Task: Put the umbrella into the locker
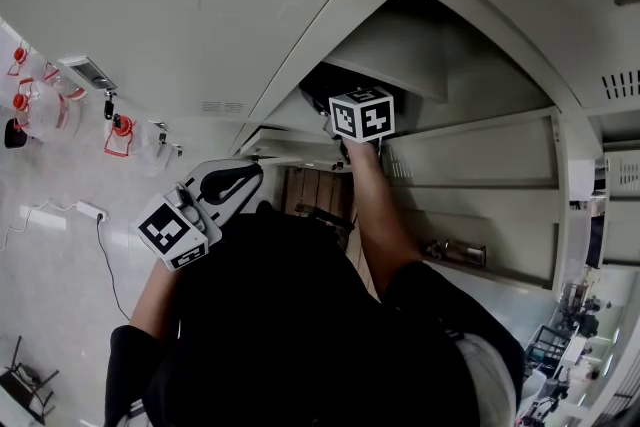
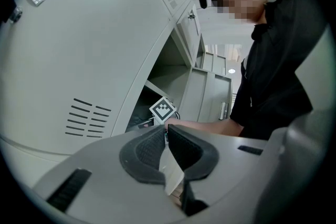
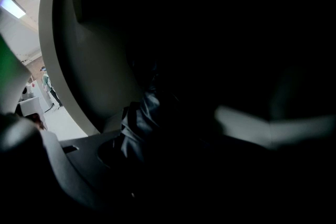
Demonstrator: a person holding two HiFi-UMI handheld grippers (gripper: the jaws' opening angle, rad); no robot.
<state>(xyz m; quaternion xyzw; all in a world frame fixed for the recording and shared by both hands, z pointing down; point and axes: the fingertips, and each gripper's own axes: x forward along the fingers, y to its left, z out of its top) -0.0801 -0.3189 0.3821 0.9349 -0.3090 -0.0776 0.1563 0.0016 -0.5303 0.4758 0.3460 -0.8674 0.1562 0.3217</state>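
I lose my right gripper (image 1: 361,116) beyond its marker cube: the jaws are sunk inside the grey metal locker (image 1: 392,55). Its own view is almost black. Only a fold of dark, glossy umbrella fabric (image 3: 138,122) shows, and I cannot tell whether the jaws grip it.

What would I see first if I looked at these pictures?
Probably the right gripper, its checkered cube reaching into the dark open locker. In its own view, dark umbrella fabric sits at the jaws. The left gripper hangs outside, shut and empty.
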